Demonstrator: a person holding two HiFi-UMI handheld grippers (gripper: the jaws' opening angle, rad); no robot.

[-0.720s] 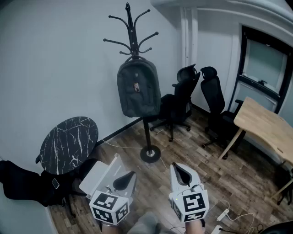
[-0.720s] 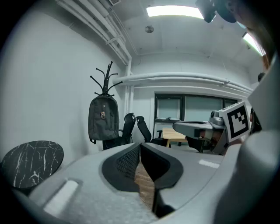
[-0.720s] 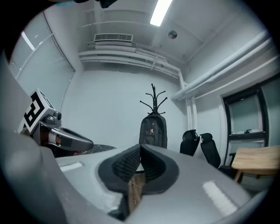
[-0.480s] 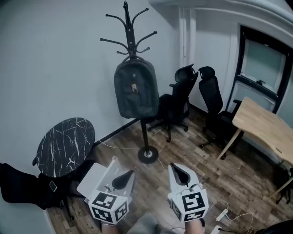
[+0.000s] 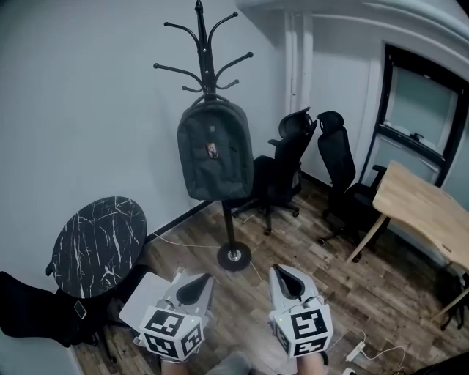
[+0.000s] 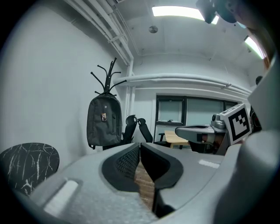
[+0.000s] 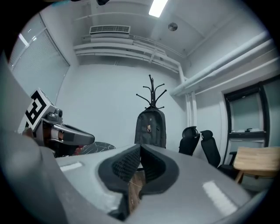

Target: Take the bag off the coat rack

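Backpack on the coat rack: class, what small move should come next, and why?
Probably step closer, carrying both grippers toward the backpack: it hangs from the coat rack well beyond reach, and the left gripper and right gripper are shut and empty.

Dim and bluish-grey under overhead ceiling light strips [image 6: 179,11], with only faint soft shadows, mild glare at the strips themselves, strong fisheye bending and black rounded corners in both gripper views, nearest foreground soft, far room sharp.
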